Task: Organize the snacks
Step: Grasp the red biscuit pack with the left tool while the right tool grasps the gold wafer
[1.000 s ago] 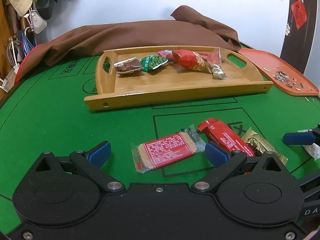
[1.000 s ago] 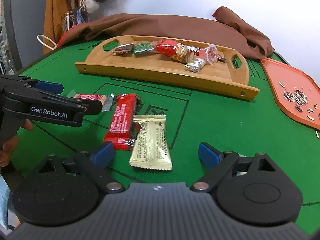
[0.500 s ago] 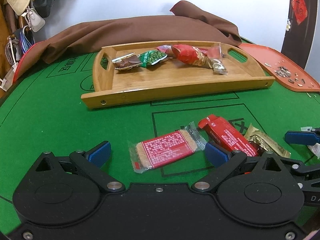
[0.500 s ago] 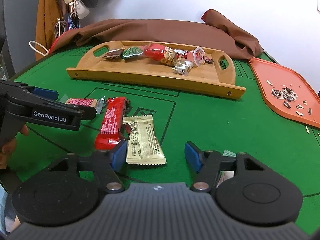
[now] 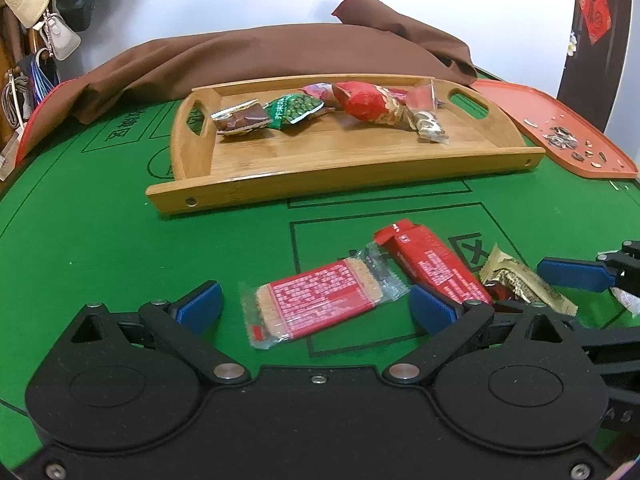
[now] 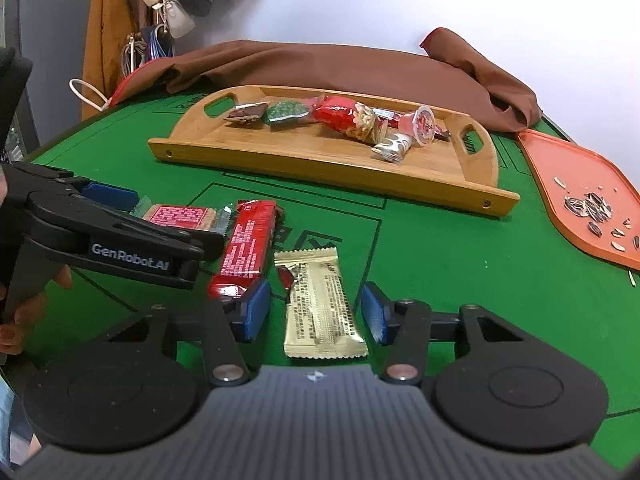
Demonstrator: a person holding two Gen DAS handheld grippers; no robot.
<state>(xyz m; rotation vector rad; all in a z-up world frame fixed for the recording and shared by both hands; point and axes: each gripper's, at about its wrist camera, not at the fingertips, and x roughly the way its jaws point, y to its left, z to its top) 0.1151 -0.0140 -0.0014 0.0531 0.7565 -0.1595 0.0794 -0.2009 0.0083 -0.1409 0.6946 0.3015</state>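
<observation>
Down low: left gripper [image 5: 316,306] wide around flat crinkly cracker pack [image 5: 320,304]; right gripper [image 6: 316,316] narrower, maybe touching shiny gold packet [image 6: 322,308].

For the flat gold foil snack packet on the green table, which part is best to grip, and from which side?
Grip the flat gold foil snack packet across its narrow width near the middle, coming from above its near end. It lies flat and lengthwise between the open fingers of the right gripper, so its long edges already face the pads; the red snack bar lies close on its left.
</observation>
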